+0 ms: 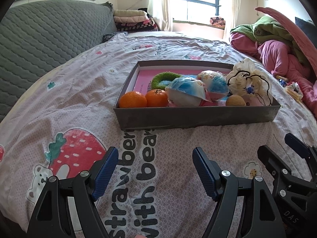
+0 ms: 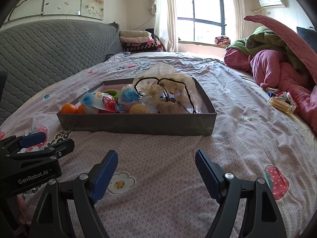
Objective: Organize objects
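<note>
Left wrist view: grey box (image 1: pixel 196 117) sits on the bed (image 1: pixel 59 91) straight ahead of the left hand-held gripper (image 1: pixel 155 171), already loaded; two oranges (image 1: pixel 132 99) in its near-left corner, green ring (image 1: pixel 164 78) behind them, wrapped blue-and-white packets (image 1: pixel 185 94) in the middle, crumpled plastic bag (image 1: pixel 248 81) at the far-right end, small tan round item (image 1: pixel 235 100) against the near wall; pink sheet lining the bottom.

Judgement: mostly done; most of the loose things look gathered into the box. Left over, from the right wrist view: yellow-and-patterned small items (image 2: pixel 282 102) lie on the bed well off to the right of the right hand-held gripper (image 2: pixel 156 172), beside the pink clothes pile (image 2: pixel 277 69); probably those go next, can't tell what they are exactly.

Left hand-held gripper: fingers spread wide apart, nothing between them, touching nothing, hanging over the bedsheet short of the box. Right hand-held gripper: same, wide apart, empty, short of the box; the two sit side by side, close.
</note>
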Demonstrator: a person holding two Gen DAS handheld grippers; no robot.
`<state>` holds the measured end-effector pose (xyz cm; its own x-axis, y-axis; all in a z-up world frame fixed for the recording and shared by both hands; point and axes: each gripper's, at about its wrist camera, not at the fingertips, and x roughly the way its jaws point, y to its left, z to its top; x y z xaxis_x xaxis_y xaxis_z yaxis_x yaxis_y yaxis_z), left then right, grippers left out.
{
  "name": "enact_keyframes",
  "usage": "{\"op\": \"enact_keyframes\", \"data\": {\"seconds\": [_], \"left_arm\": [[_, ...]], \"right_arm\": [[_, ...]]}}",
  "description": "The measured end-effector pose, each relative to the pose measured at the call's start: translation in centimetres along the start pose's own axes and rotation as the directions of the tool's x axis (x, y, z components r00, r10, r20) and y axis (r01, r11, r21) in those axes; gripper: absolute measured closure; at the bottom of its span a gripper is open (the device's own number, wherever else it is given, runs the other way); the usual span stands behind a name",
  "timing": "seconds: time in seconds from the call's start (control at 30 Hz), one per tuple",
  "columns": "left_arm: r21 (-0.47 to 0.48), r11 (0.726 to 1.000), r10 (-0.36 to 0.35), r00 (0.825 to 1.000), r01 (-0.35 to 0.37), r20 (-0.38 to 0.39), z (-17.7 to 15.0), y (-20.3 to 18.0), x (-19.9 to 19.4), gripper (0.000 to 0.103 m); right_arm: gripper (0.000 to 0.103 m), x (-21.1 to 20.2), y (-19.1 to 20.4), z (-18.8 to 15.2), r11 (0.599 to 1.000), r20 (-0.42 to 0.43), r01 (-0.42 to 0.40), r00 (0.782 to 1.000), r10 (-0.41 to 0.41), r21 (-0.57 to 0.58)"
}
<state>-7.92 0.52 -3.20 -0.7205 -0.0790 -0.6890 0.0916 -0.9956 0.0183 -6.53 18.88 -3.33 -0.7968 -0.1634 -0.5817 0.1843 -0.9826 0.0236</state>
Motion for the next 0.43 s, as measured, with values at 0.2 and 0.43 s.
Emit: {"op": "enact_keyframes", "data": {"seconds": [0.2,0.43], "left_arm": [[0.016,1.0,0.016,1.0,-0.016,-0.01,-0.37,-0.22,0.24,0.025],[0.023,1.0,0.015,1.0,-0.015,-0.005,-0.48,-0.3,0.32,0.025]], "right_arm": [[0.023,0.26,-0.06,-0.24,1.0,-0.016,0.006,1.0,-0.006,0.006],[0.023,0.59,0.05,-0.41,1.0,-0.028,0.006,1.0,-0.006,-0.003]]}}
